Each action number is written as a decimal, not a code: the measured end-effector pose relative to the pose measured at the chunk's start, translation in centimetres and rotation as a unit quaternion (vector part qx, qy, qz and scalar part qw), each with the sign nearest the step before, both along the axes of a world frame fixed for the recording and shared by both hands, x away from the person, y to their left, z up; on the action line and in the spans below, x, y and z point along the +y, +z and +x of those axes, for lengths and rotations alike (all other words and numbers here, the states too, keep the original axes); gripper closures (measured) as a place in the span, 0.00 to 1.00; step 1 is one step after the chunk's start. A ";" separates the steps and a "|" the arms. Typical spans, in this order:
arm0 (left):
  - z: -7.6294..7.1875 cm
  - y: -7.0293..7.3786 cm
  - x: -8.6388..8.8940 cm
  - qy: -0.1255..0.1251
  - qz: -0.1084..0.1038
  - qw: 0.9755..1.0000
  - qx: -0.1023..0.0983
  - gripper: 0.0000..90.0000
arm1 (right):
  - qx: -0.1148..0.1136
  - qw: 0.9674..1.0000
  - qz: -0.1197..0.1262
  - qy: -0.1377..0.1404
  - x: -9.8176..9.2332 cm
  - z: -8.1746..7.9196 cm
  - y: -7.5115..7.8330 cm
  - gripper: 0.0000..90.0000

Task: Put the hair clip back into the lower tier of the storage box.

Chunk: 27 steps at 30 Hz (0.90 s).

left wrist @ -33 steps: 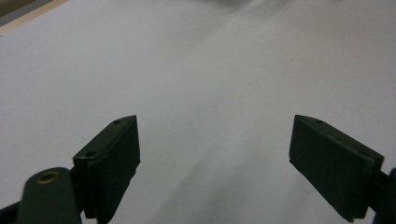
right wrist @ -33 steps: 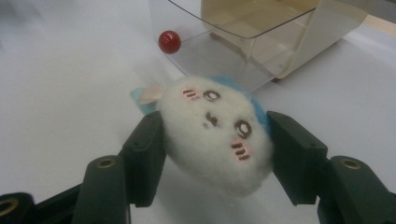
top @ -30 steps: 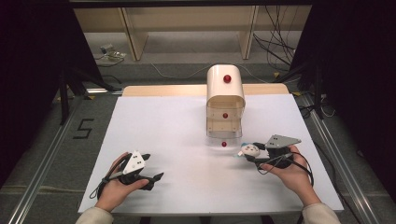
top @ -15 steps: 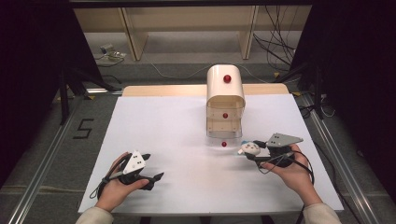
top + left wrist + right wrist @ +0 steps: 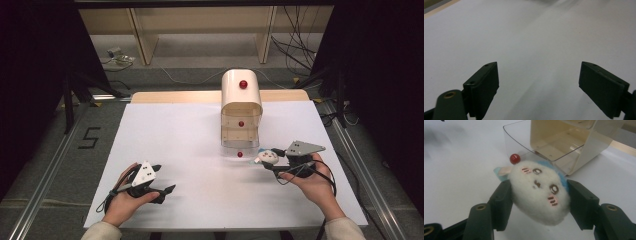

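Note:
A small cream drawer cabinet [image 5: 241, 102] with red knobs stands mid-table. Its clear bottom drawer [image 5: 241, 147] is pulled out toward me, and the right gripper view looks into that empty drawer [image 5: 524, 137] behind its red knob [image 5: 514, 158]. My right gripper [image 5: 266, 162] hovers just right of the drawer front, shut on a white plush toy [image 5: 269, 155]. Up close, the plush toy [image 5: 539, 192] has a stitched face and a blue back, and both pads of the right gripper [image 5: 539, 195] squeeze its sides. My left gripper [image 5: 165, 180] rests at the front left, and its own view shows the left gripper [image 5: 539, 75] open over bare table.
The white tabletop [image 5: 175, 135] spreads wide between the two hands and left of the cabinet. A wooden strip [image 5: 175, 96] runs along the far edge. Cables and shelf legs lie on the floor beyond.

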<state>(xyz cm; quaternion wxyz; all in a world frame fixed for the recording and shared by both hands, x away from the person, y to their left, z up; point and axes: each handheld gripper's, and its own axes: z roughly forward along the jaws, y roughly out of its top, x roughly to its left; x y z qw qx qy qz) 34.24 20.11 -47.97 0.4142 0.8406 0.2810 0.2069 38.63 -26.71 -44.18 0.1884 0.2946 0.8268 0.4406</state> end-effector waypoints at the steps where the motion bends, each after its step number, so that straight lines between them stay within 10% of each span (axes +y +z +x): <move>1: 0.0 0.0 0.0 0.000 0.000 1.000 0.000 0.18 | 0.001 1.000 0.000 0.000 0.0 0.0 0.0 0.46; 27: 0.1 0.0 -0.1 0.000 -0.001 1.000 0.002 0.18 | -0.002 1.000 0.010 -0.008 0.4 0.3 0.9 0.46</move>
